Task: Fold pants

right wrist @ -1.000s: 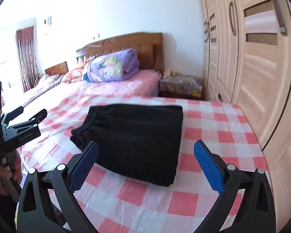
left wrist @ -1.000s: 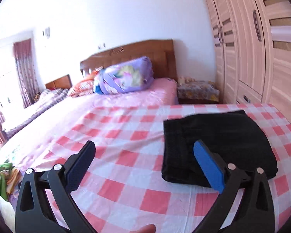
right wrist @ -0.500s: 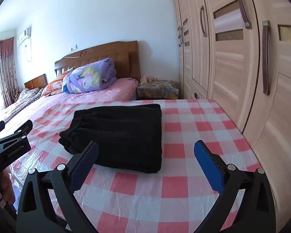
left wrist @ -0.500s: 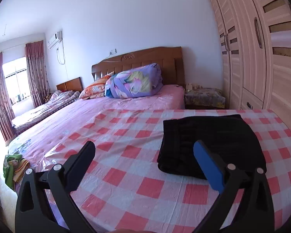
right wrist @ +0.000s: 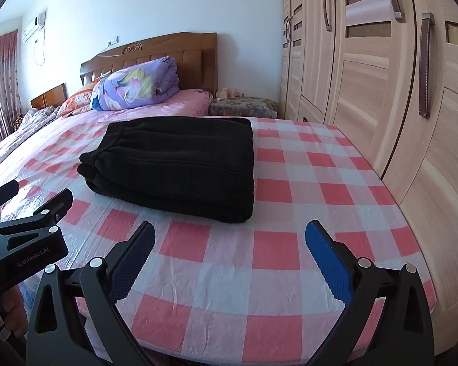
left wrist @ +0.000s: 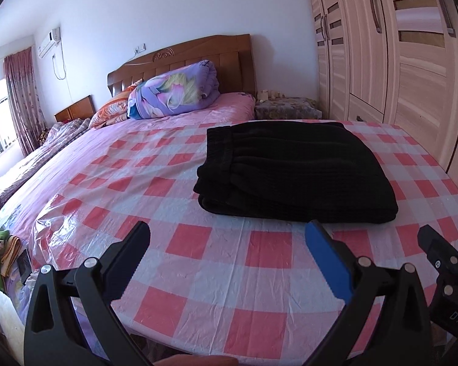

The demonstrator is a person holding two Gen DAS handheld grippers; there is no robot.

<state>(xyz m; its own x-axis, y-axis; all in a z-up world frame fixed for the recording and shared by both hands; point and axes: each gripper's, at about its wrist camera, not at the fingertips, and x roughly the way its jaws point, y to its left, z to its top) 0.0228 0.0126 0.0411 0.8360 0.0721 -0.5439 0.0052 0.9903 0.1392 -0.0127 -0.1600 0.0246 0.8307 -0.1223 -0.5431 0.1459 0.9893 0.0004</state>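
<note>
Judging the fold as finished, I want both tools kept clear of the black knit pants [left wrist: 293,170] so that nothing drags a layer loose; if any touch is needed at all, it should be a light press on the stacked edges at the near left corner, where the waistband end looks bulkiest. My left gripper [left wrist: 227,256] stands spread wide with nothing between its fingers, low over the red-and-white checked plastic sheet [left wrist: 216,277] that covers the bed. My right gripper [right wrist: 229,254] is just as wide and just as empty. From the left wrist the folded bundle lies ahead and a little to the right, apart from the fingertips; from the right wrist it lies ahead and to the left, near but untouched, flat on the checked sheet, with the pale wooden wardrobe [right wrist: 381,70] well off to the right
</note>
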